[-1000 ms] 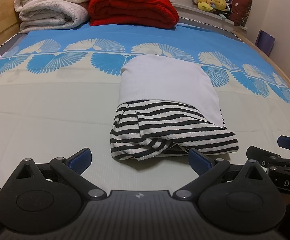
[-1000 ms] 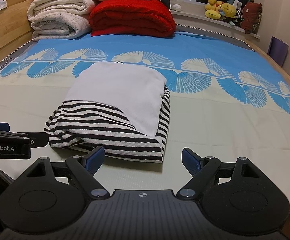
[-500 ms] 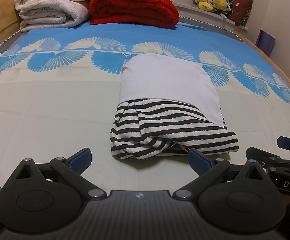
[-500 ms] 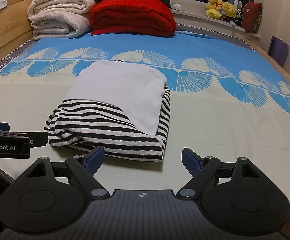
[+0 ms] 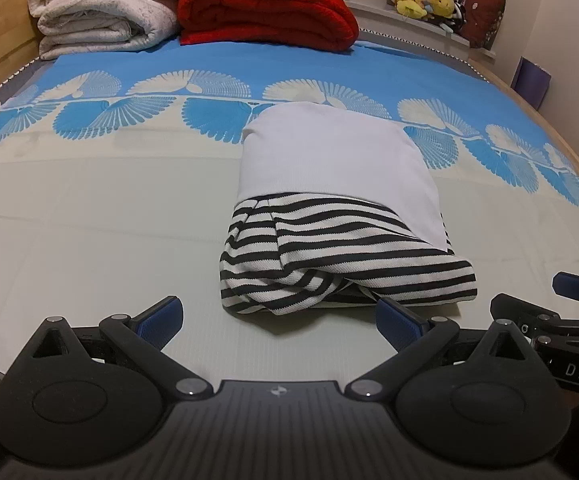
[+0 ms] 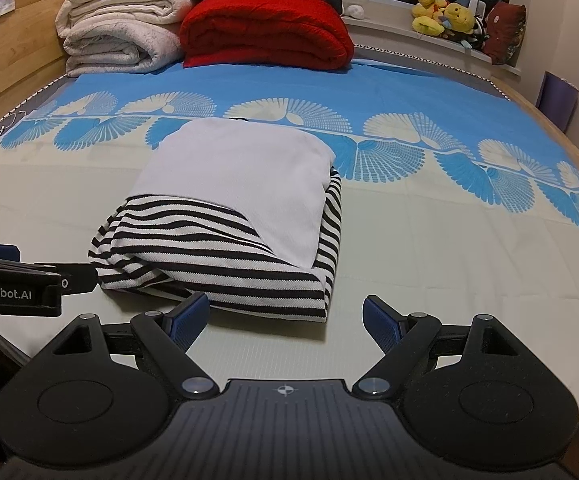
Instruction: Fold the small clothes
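Observation:
A folded garment lies on the bed, its far half plain white (image 5: 329, 156) (image 6: 241, 172) and its near half black-and-white striped (image 5: 329, 264) (image 6: 217, 260). The striped near edge is rumpled, with a fold tucked under. My left gripper (image 5: 277, 318) stands open just short of that near edge, touching nothing. My right gripper (image 6: 285, 316) is open too, in front of the garment's near right corner. Each gripper shows in the other's view: the right one (image 5: 569, 304) at the right edge, the left one (image 6: 29, 284) at the left edge.
The bed sheet (image 5: 89, 240) is pale near me and blue with fan patterns farther off. Folded white blankets (image 6: 117, 36) and a red blanket (image 6: 265, 32) are stacked at the head. Plush toys (image 6: 445, 16) sit on the ledge. A wooden bed frame (image 6: 9, 52) runs along the left.
Both grippers have edged slightly forward toward the garment's near edge. The garment has not moved, and both grippers stay open.

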`<action>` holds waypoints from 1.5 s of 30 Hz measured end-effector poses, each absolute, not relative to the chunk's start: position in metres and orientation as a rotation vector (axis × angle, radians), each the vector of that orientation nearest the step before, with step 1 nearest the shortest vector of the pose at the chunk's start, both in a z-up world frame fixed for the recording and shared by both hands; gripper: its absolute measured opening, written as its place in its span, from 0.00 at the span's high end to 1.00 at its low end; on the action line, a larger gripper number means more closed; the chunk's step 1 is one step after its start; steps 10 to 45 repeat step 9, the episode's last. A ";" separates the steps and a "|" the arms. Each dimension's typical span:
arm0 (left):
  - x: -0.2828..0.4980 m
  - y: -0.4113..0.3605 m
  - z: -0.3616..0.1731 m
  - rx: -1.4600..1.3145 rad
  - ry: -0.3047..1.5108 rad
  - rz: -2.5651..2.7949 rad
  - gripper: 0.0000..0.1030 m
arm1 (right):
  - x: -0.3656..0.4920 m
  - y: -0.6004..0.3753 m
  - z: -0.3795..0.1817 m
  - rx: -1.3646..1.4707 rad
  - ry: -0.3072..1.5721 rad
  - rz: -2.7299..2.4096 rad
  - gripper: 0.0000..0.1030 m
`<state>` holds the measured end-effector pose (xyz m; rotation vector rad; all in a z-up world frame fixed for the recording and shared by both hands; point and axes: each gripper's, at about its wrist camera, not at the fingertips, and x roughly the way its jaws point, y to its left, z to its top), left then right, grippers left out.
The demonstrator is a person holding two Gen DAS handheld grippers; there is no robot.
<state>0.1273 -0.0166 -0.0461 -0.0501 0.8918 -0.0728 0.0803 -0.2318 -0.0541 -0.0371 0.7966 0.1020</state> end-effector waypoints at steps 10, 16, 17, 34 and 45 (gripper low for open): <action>0.127 -0.017 -0.046 -0.048 0.889 -0.075 0.01 | 0.080 -0.231 -0.054 -0.037 0.796 0.101 0.18; 0.127 -0.017 -0.046 -0.048 0.889 -0.075 0.01 | 0.080 -0.231 -0.054 -0.037 0.796 0.101 0.18; 0.127 -0.017 -0.046 -0.048 0.889 -0.075 0.01 | 0.080 -0.231 -0.054 -0.037 0.796 0.101 0.18; 0.127 -0.017 -0.046 -0.048 0.889 -0.075 0.01 | 0.080 -0.231 -0.054 -0.037 0.796 0.101 0.18; 0.127 -0.017 -0.046 -0.048 0.889 -0.075 0.01 | 0.080 -0.231 -0.054 -0.037 0.796 0.101 0.18</action>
